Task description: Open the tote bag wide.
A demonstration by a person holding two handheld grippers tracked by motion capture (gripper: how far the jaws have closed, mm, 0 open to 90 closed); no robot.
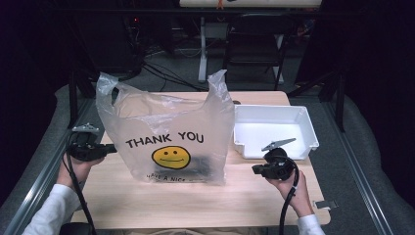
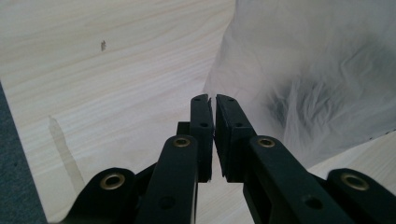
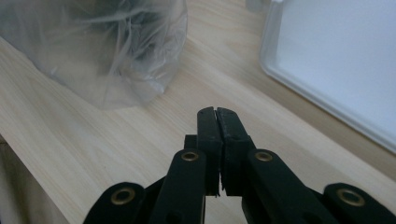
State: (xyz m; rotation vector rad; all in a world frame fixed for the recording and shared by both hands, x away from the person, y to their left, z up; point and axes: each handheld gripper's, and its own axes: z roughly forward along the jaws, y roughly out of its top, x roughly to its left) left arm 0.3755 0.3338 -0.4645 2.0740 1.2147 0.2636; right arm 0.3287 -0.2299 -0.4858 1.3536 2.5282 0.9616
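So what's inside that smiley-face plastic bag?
Through the thin plastic bag, something dark lies at the bottom, right of the smiley. The crinkled film blurs it, so what it is cannot be told.

Before you lies a pale wooden table [image 1: 195,200] with visible grain. On it stands a translucent plastic carrier bag [image 1: 166,129], upright, its two handles raised; you read "THANK YOU" above a yellow smiley face on its front. A dark item [image 1: 198,164] sits inside at the bottom, too blurred through the plastic to identify. To your right of the bag, just beside it, rests a white rectangular tray [image 1: 274,128]. Beyond the table's far edge you see a dark folding chair [image 1: 254,44], a white stand leg [image 1: 202,49] and loose black cables [image 1: 156,73] on the grey floor [image 1: 372,161].
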